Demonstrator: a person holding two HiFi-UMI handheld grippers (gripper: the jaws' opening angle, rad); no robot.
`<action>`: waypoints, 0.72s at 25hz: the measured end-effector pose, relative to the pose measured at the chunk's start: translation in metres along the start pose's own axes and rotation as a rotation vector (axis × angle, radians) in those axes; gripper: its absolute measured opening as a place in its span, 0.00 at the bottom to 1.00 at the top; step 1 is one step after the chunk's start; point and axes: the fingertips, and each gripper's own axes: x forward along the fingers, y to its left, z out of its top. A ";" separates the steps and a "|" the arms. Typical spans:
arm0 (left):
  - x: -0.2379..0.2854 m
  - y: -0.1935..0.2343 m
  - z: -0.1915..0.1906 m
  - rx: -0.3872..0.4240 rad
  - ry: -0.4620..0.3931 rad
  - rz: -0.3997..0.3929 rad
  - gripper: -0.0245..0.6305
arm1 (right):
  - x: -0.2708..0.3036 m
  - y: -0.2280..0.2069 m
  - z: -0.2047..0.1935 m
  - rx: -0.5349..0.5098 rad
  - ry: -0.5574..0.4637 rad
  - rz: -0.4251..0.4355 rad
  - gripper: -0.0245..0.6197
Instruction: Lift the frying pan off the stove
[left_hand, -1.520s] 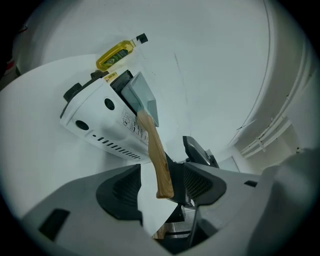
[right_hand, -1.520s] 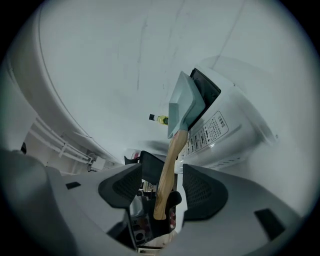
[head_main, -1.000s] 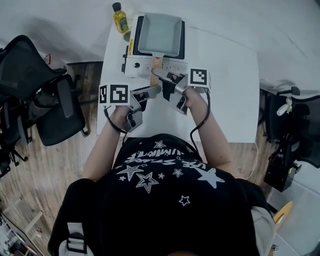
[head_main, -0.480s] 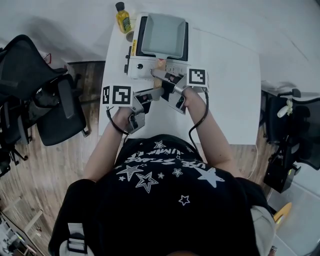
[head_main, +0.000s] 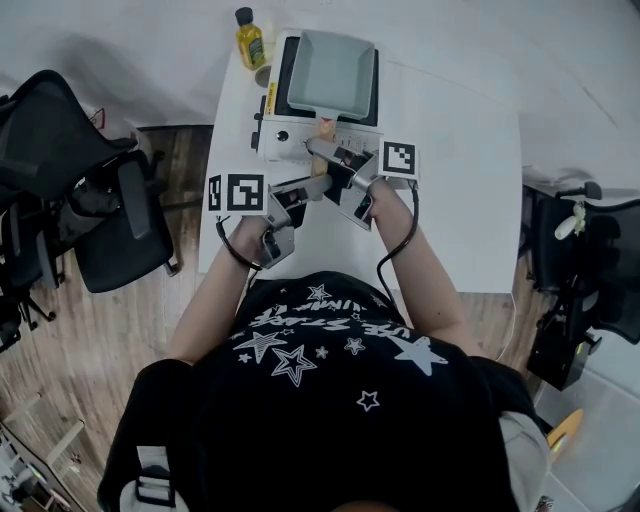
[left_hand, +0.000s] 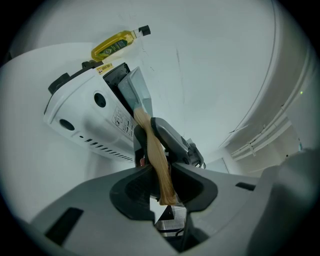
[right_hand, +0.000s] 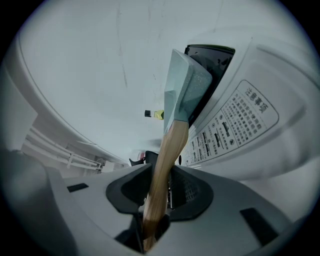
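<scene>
Both forearms reach forward from the body and converge, so the left gripper (head_main: 318, 185) and right gripper (head_main: 317, 148) meet tip to tip at one spot. The left hand (head_main: 250, 235) holds its gripper angled in from the left; the right hand (head_main: 385, 200) brings its gripper in from the right.

The left jaws pinch the tail end of the wooden handle (left_hand: 156, 155), with the right gripper's tip just beyond them. The right jaws clamp the same handle further up, and it runs deep back between them.

Ahead of both sets of jaws, the handle leads to the frying pan (head_main: 330, 70), a grey rectangular pan whose inside shows plain grey. It sits over the black top of the white stove (head_main: 275, 140); whether it touches cannot be told. The stove's front panel lies just beyond the jaws.

Further ahead and to the left of the jaws, a bottle (head_main: 250, 40) with a black cap holds yellow liquid. It stands on the white table (head_main: 460, 150).
</scene>
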 end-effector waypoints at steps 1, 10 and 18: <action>0.000 0.000 0.001 0.001 -0.001 0.001 0.22 | -0.001 0.000 0.001 -0.004 -0.003 -0.004 0.20; -0.001 -0.002 -0.001 0.013 -0.025 -0.011 0.21 | 0.001 0.004 -0.002 -0.068 0.030 0.002 0.20; -0.005 -0.010 0.003 0.046 -0.070 -0.007 0.22 | 0.005 0.017 -0.003 -0.109 0.066 0.047 0.21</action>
